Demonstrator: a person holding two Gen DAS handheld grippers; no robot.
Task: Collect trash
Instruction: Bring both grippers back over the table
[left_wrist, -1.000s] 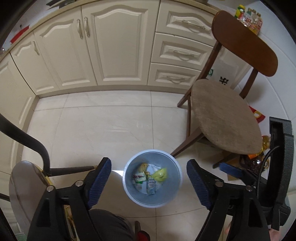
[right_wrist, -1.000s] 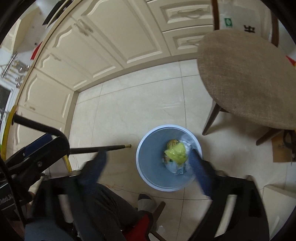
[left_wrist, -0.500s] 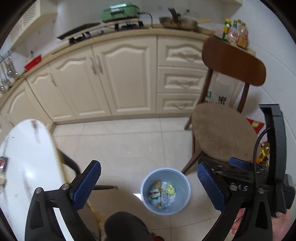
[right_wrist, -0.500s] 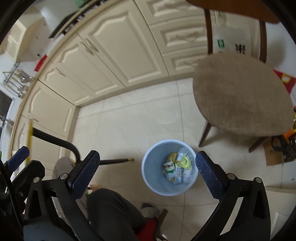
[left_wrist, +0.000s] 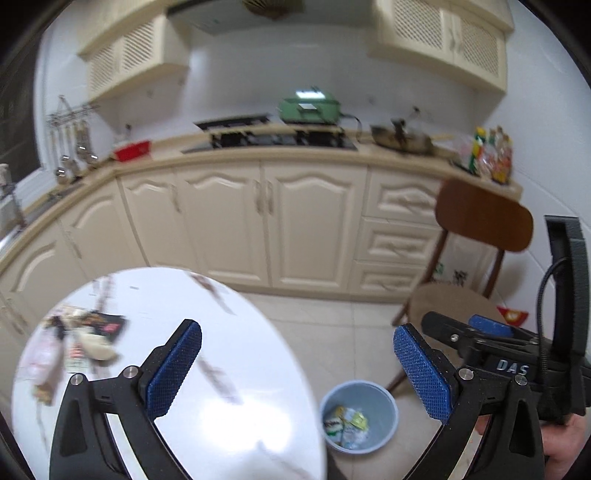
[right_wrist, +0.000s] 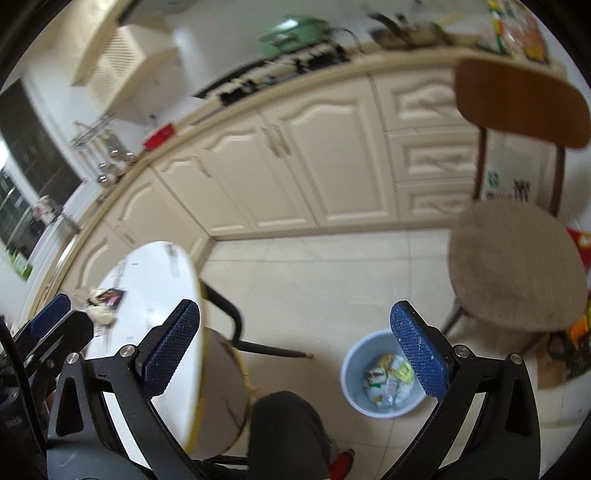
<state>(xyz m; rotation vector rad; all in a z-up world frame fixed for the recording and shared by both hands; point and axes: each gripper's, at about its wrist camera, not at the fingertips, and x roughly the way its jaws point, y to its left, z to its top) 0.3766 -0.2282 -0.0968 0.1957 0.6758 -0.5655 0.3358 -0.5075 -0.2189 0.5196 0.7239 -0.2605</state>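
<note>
Basically, risk first: remaining trash (left_wrist: 85, 343) sits in a clump at the far left of the white round surface (left_wrist: 229, 347), blurred here, so a rushed reach could pinch only a loose wrapper edge and drop it on the floor, or shove pieces off the rim. Left hand-held gripper (left_wrist: 295, 373) hangs over that surface, jaws spread wide, nothing between them; its jaws have just been opening. Right hand-held gripper (right_wrist: 295, 354) likewise gapes empty, above the floor between the surface and the bin. Blue bin (left_wrist: 360, 417) stands on the tiles just right of the surface, wrappers already inside. Person's knee (right_wrist: 288, 424) sits beside the bin, could get bumped. Wooden chair (right_wrist: 517, 258) stands near the bin's right, crowding the drop path.
</note>
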